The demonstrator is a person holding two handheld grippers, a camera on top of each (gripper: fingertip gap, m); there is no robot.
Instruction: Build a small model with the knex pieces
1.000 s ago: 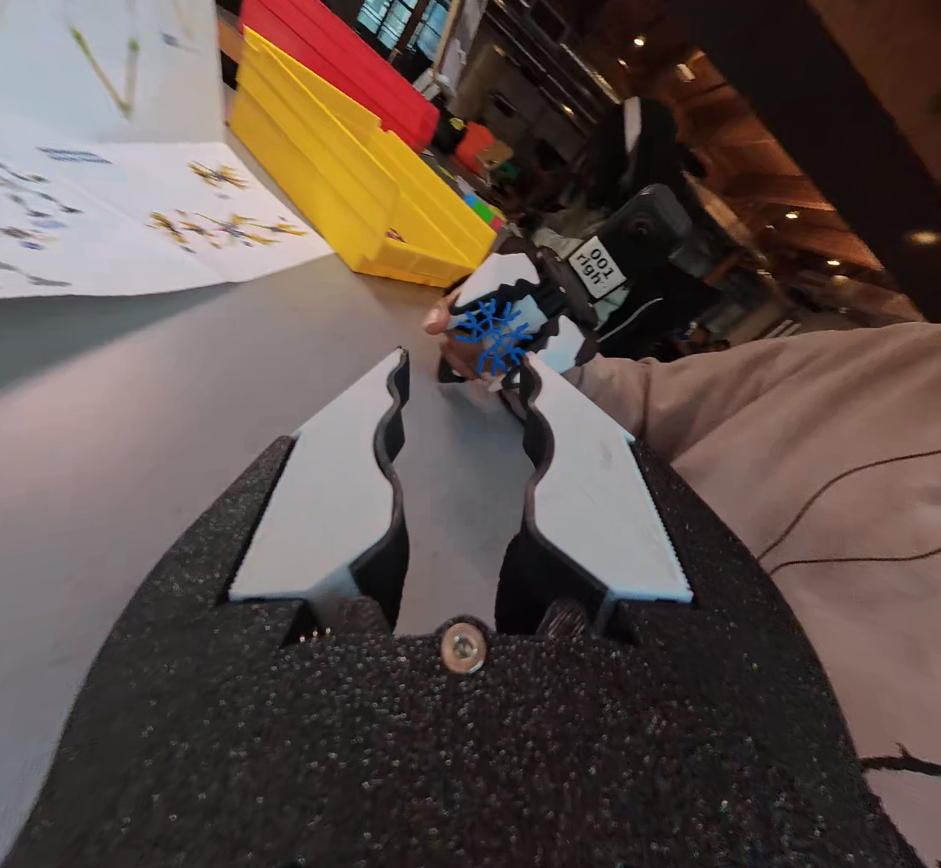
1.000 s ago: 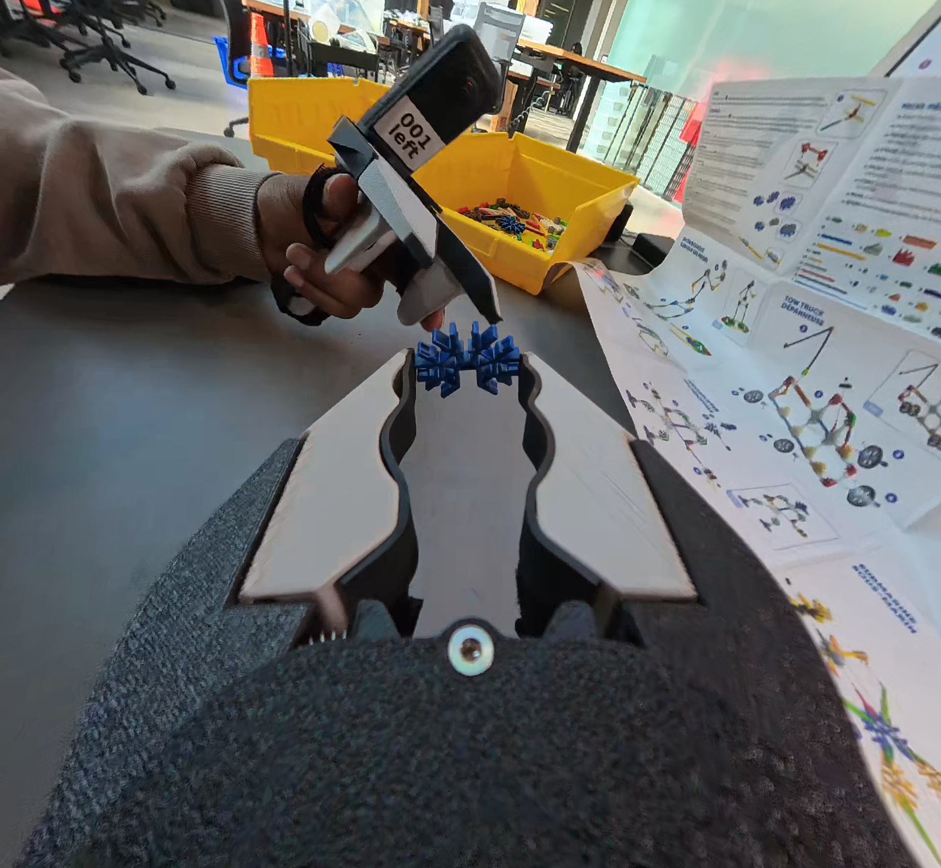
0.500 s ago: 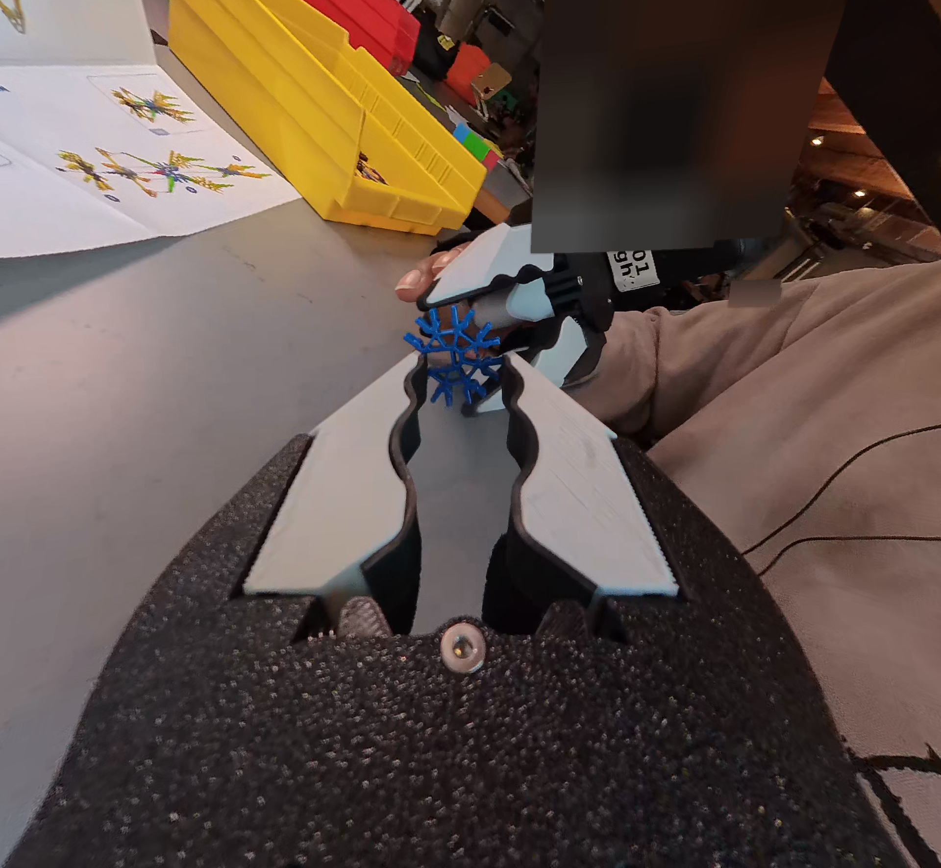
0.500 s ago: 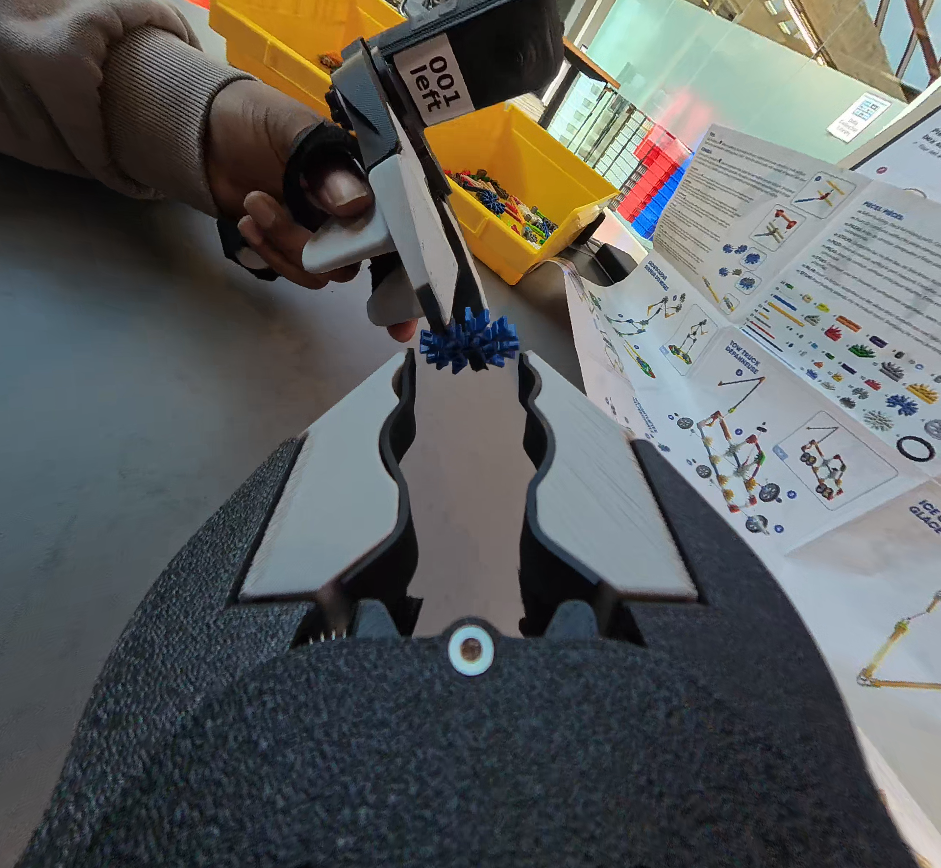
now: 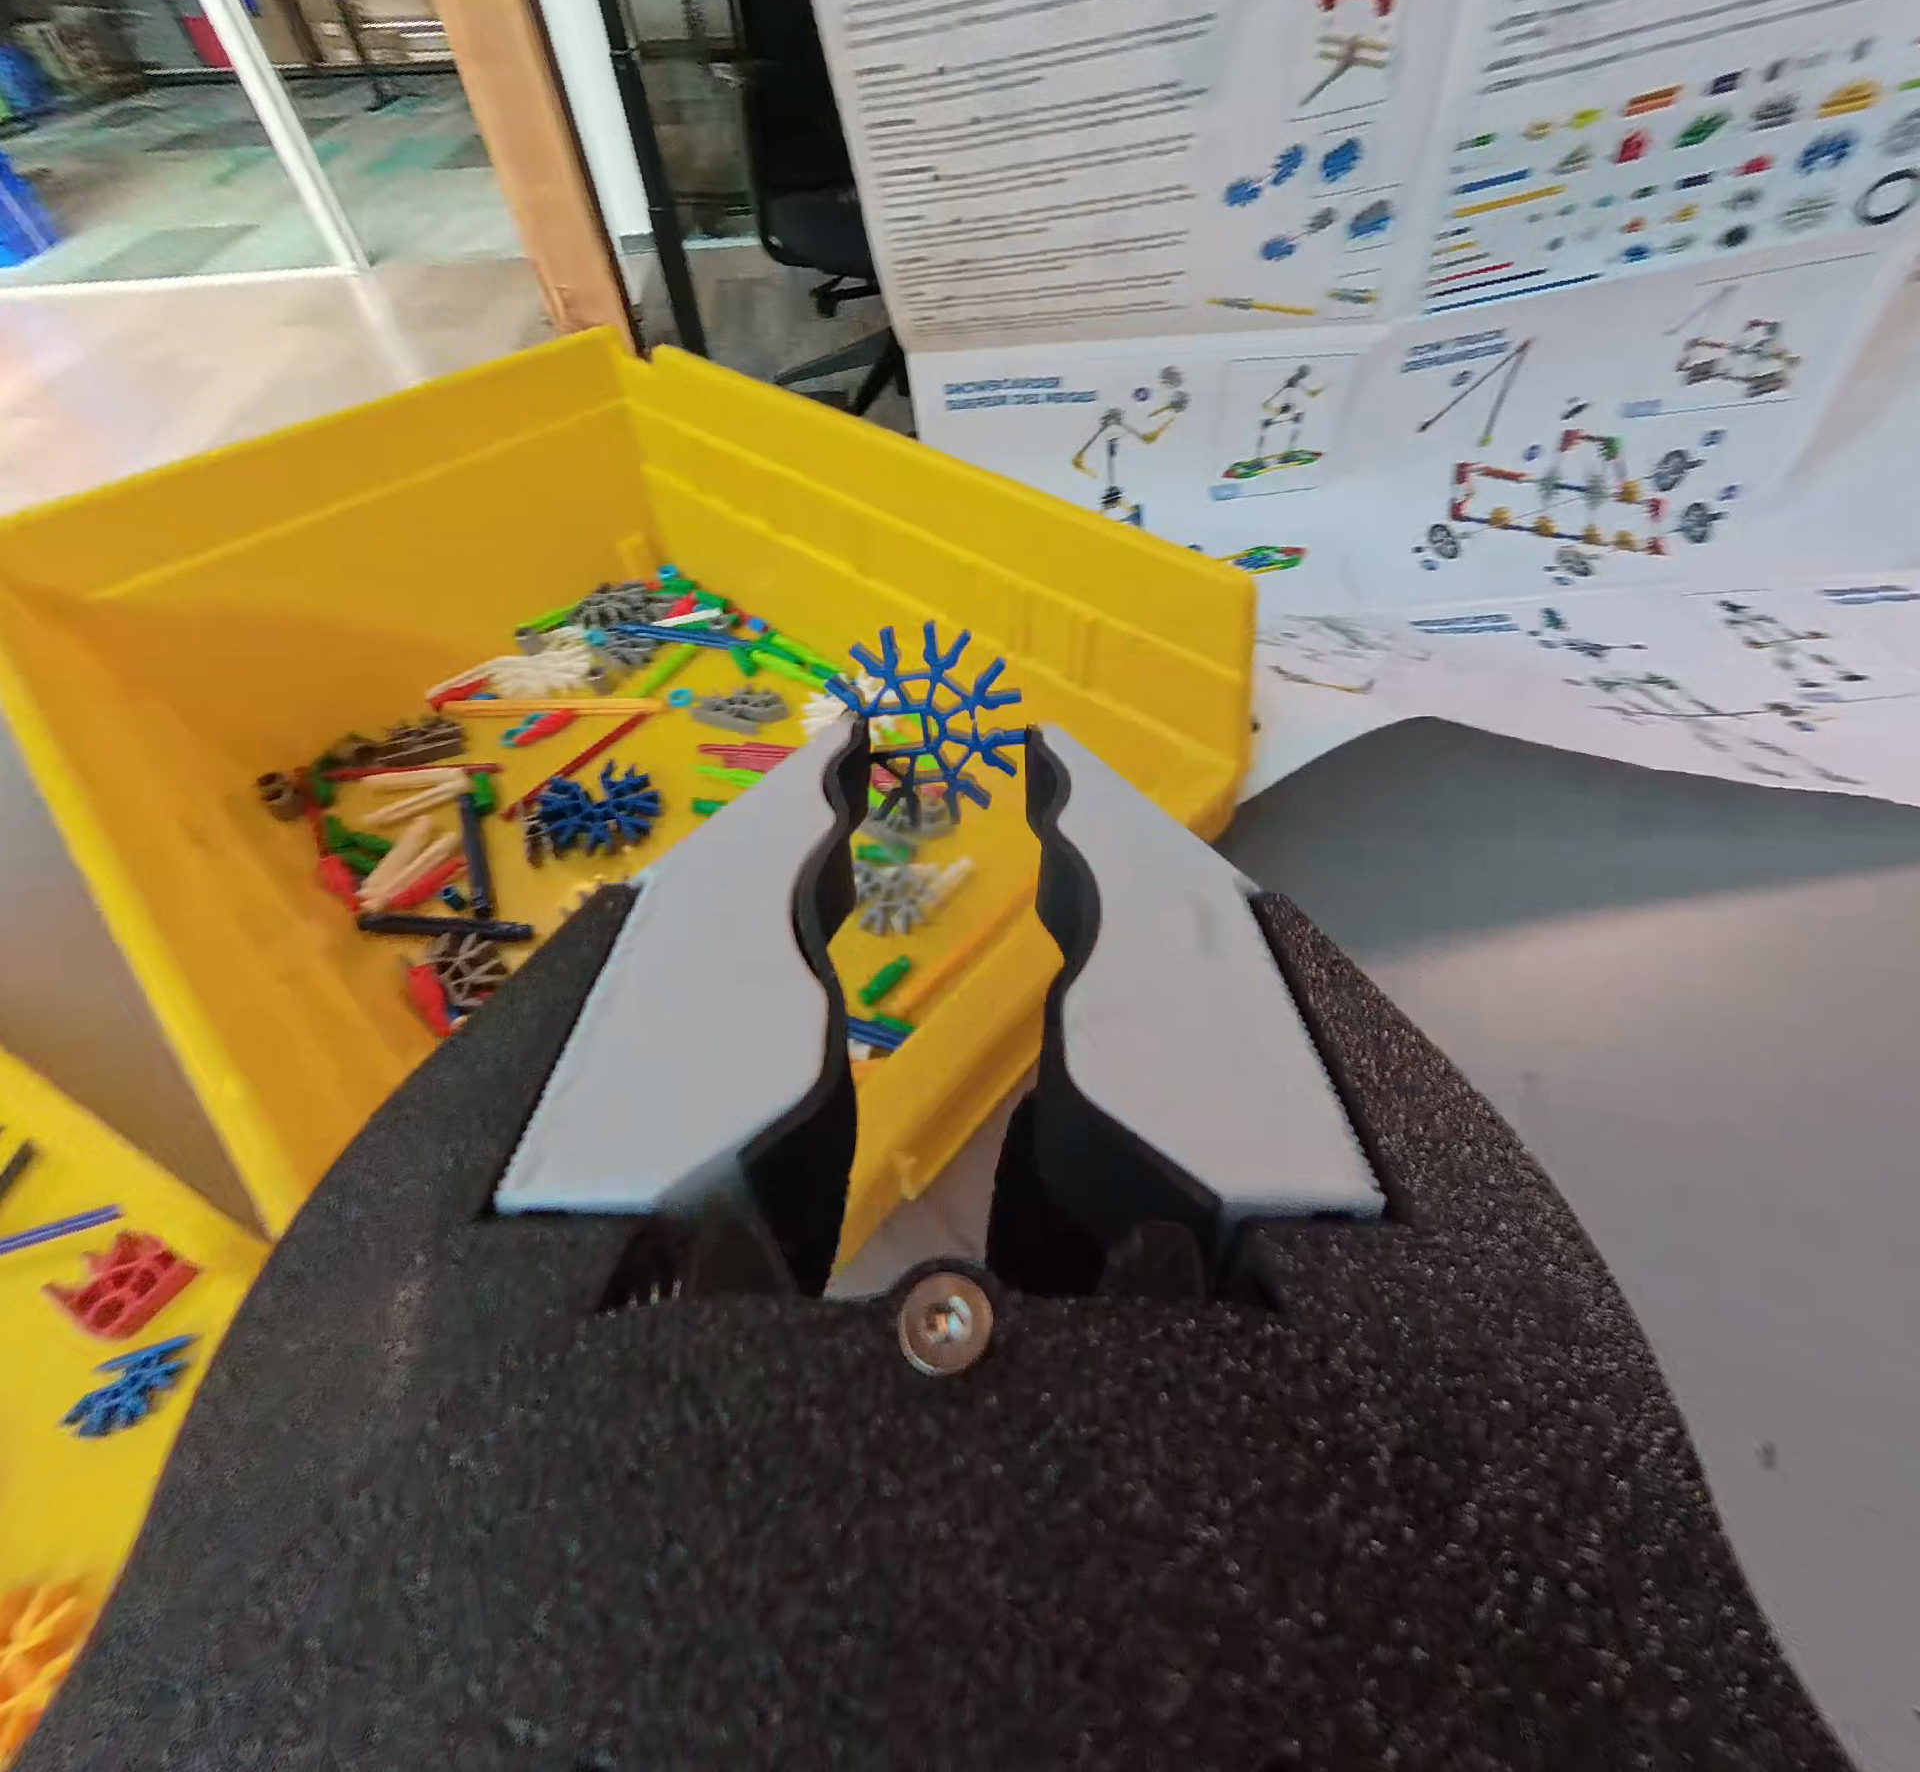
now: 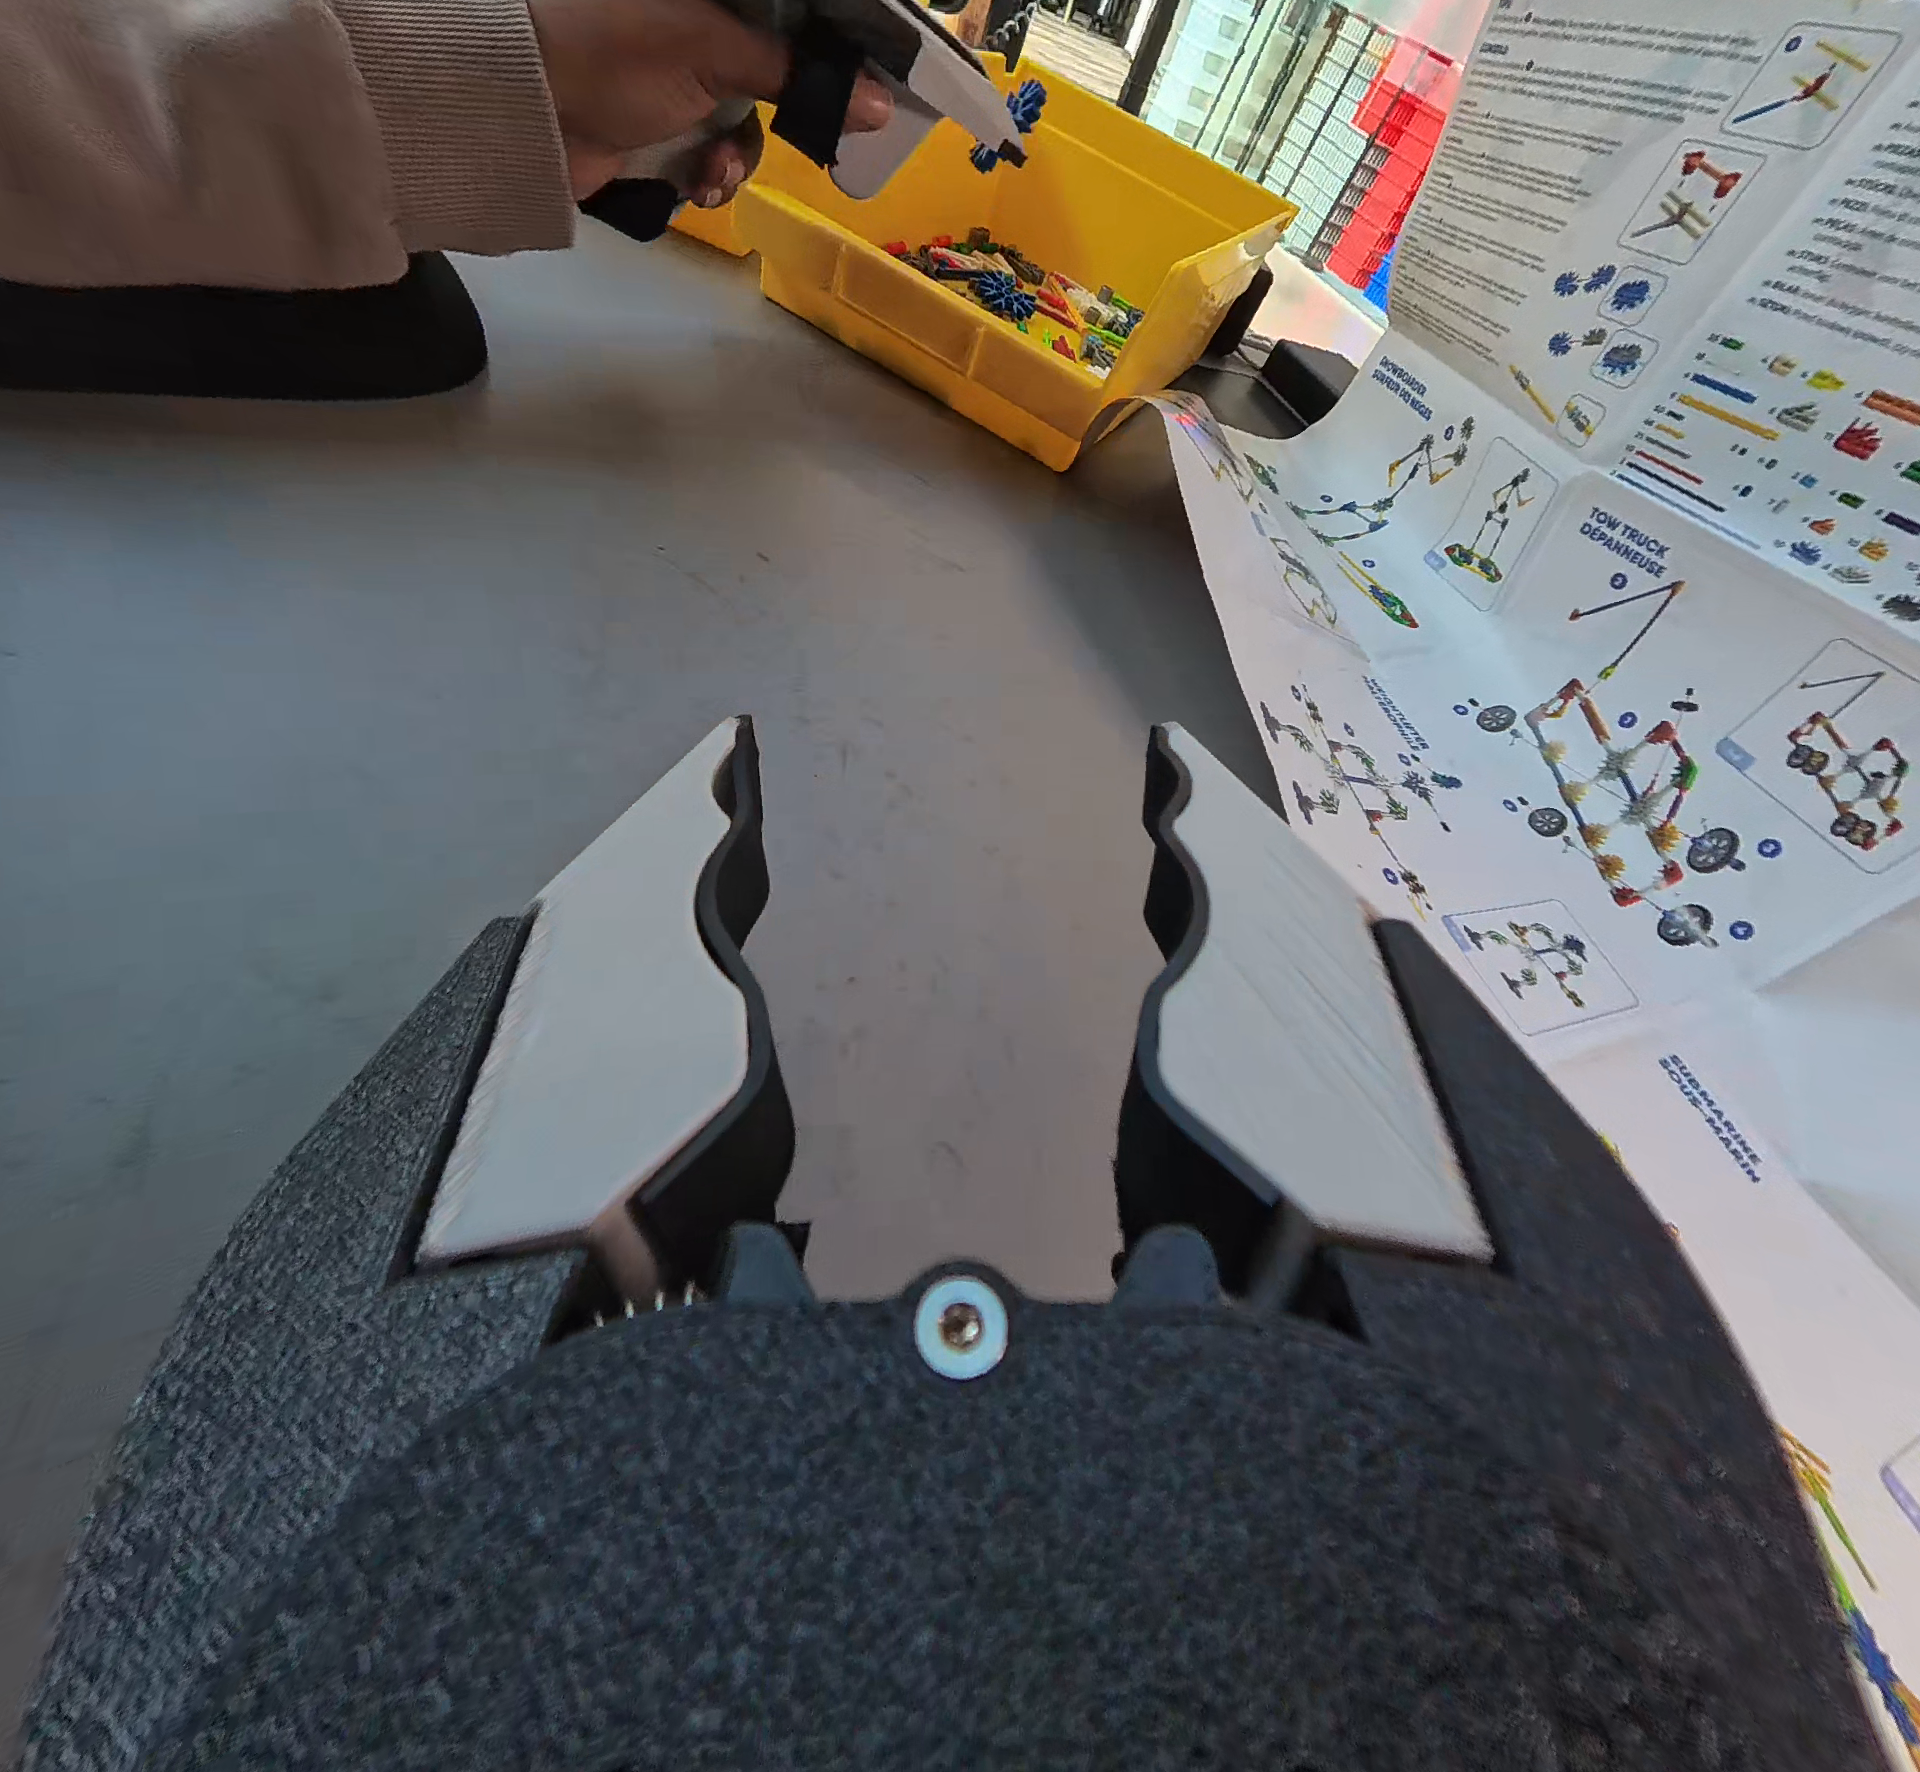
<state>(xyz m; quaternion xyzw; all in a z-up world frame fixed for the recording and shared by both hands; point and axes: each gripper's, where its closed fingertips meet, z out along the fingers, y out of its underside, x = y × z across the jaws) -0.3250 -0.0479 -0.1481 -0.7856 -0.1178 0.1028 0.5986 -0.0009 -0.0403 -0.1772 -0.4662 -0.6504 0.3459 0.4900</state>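
My left gripper (image 5: 943,751) is shut on a blue snowflake-shaped connector (image 5: 928,696) and holds it in the air over the near corner of a yellow bin (image 5: 343,517). The bin holds several loose rods and connectors, one a second blue snowflake connector (image 5: 592,810). In the right wrist view the left gripper (image 6: 1003,133) shows far off above the same bin (image 6: 1174,205), with the blue connector (image 6: 1023,107) at its tips. My right gripper (image 6: 948,746) is open and empty, low over the bare grey table (image 6: 520,631).
A large white instruction sheet (image 5: 1455,268) stands behind the bin and lies over the table on the right (image 6: 1558,683). A second yellow bin (image 5: 62,1359) with red and blue pieces is at the lower left. A person's sleeve (image 6: 208,81) rests on the table. The grippers' ends are close to 35 centimeters from one another.
The blue connector went from my right gripper to my left. My left gripper swung away with it to above the yellow bin. My right gripper opened and drew back.
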